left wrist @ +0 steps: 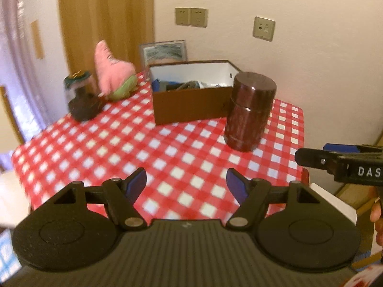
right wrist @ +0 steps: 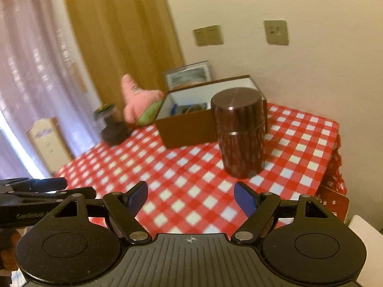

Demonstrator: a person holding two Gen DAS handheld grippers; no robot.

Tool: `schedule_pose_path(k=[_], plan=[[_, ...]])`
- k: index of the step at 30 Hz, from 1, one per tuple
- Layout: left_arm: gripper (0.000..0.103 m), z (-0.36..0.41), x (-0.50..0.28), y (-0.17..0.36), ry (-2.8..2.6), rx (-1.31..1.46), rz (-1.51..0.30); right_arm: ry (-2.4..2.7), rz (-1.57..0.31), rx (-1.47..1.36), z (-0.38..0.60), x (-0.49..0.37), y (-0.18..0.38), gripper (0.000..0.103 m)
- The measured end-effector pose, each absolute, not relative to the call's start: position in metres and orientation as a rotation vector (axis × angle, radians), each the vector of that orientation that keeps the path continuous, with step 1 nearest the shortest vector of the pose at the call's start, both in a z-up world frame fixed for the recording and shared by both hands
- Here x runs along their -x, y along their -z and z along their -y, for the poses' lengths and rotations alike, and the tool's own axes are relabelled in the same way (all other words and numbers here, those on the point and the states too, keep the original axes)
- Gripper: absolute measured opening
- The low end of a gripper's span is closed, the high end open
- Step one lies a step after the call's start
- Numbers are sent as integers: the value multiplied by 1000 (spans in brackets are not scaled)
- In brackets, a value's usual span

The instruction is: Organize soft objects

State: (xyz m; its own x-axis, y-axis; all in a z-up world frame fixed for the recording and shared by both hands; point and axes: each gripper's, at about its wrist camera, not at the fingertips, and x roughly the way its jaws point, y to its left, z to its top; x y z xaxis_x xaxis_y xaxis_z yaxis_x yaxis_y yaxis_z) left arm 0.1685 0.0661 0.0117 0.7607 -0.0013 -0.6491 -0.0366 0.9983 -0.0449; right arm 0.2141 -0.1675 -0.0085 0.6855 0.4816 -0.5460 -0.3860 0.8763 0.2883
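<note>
Table, small, covered with a red-and-white checked cloth [left wrist: 167,153]. Holdings as follows.

Pink star-shaped plush toy with green shorts [left wrist: 112,71]: at the far left of the cloth, leaning against the tan curtain [left wrist: 105,16], just beside the box's left end and outside it.

Open brown cardboard box with white inside [left wrist: 189,105]: far centre. Blue and grey soft items lie in its bottom; too blurred to name singly.

Dark maroon metal canister with lid [left wrist: 249,112]: upright, just in front of the box's right corner. From the right wrist it covers that corner entirely.

Clear glass jar with a dark green lid and dark contents [left wrist: 81,98]: left of the plush, smeared by blur.

Framed picture [left wrist: 165,51]: propped against the wall behind the box, lower part hidden by it.

Left gripper [left wrist: 186,184]: blue-padded fingers spread wide over the near cloth, nothing between them.

Right gripper [right wrist: 191,198]: fingers likewise wide and empty.

Left-wrist view only: the right gripper's black body at the right edge, lettered "DAS", cut off, with part of a hand [left wrist: 377,212] below.

Right-wrist view only: the cloth's hanging right side, a white cabinet [right wrist: 49,141] by the sheer purple curtain [right wrist: 31,71], and the left gripper's side at lower left.
</note>
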Motion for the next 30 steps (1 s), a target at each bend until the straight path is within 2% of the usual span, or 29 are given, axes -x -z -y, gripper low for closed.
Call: schedule_pose_path(k=[13,30], plan=[[71,22,-64,-15,-173,93,-753,-629,-722,-107,229,-138,23,79],[71,35,13,-22,-160,56,-783,-611,-775,-94,234,-68,25,79]])
